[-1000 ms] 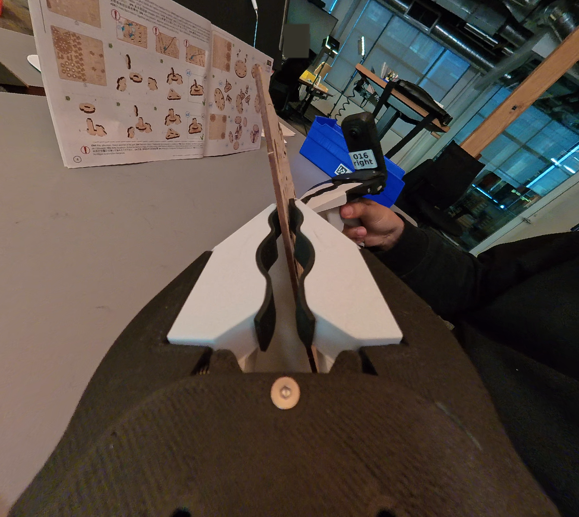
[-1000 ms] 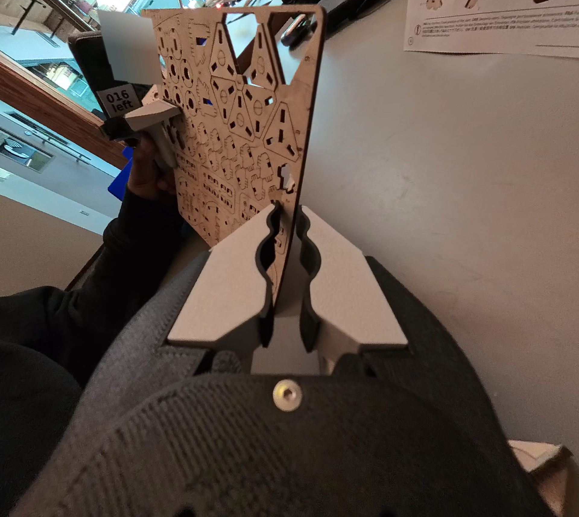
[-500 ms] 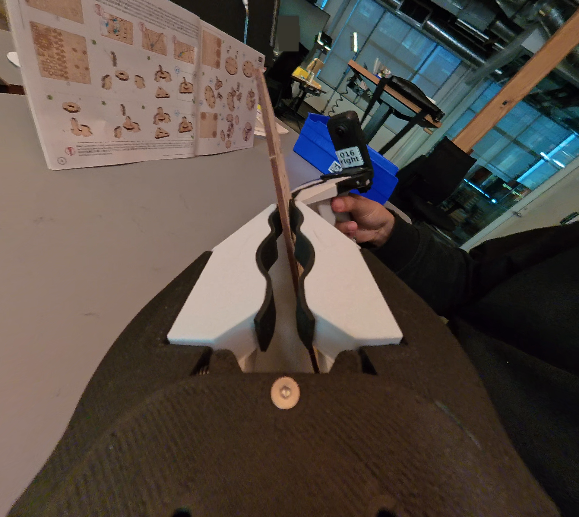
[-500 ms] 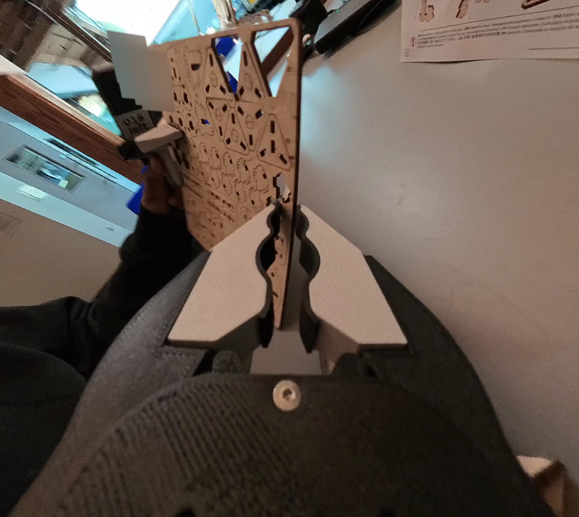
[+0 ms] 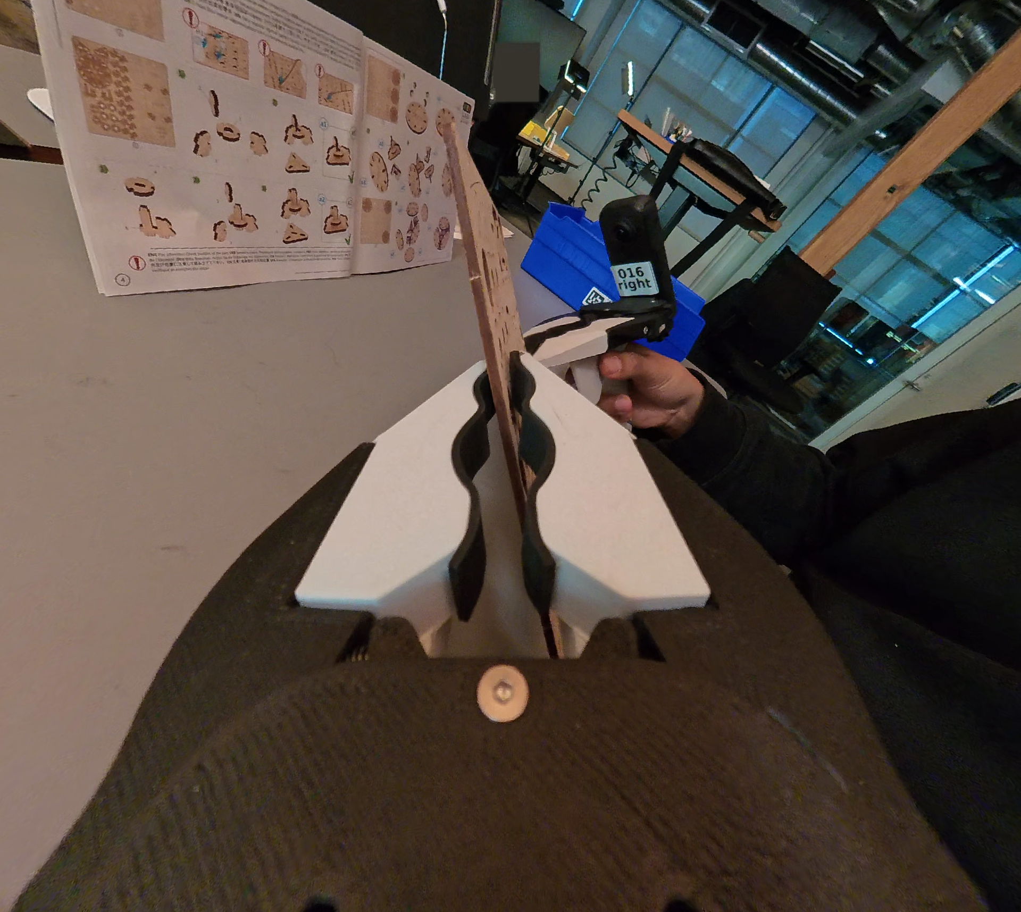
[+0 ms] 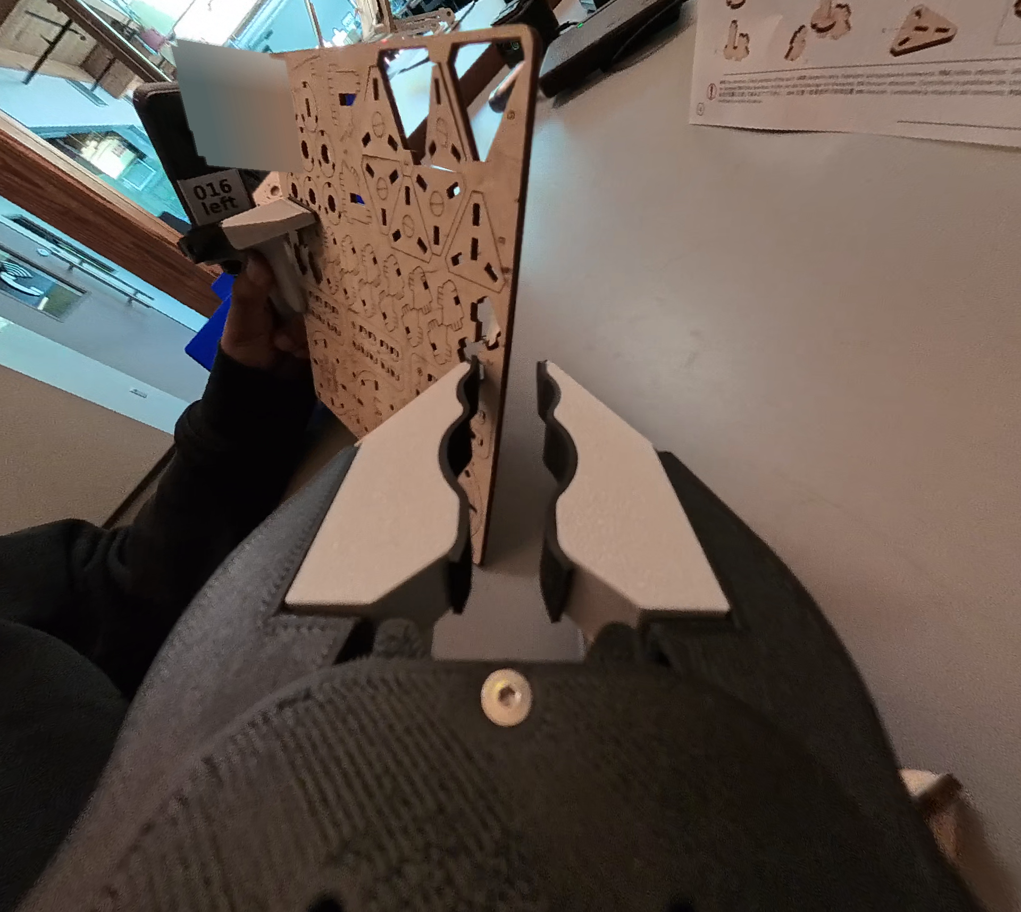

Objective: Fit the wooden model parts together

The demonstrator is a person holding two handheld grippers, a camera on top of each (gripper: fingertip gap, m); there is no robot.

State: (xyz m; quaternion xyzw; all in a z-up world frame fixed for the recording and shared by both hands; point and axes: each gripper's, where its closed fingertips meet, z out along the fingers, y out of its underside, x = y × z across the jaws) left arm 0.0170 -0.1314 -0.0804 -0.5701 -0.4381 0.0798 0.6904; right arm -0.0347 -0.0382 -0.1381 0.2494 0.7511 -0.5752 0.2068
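The left gripper (image 5: 501, 377) has its fingers clamped on the wooden sheet (image 6: 420, 233); the right gripper's (image 6: 505, 371) fingers stand apart around its edge, above the table (image 6: 773, 333).

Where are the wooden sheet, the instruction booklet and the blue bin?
Wooden sheet (image 6: 442, 233): right wrist view, on its cut-out face.
Instruction booklet (image 5: 221, 156): left wrist view, on the open left page.
Blue bin (image 5: 569, 255): left wrist view, on its side wall.
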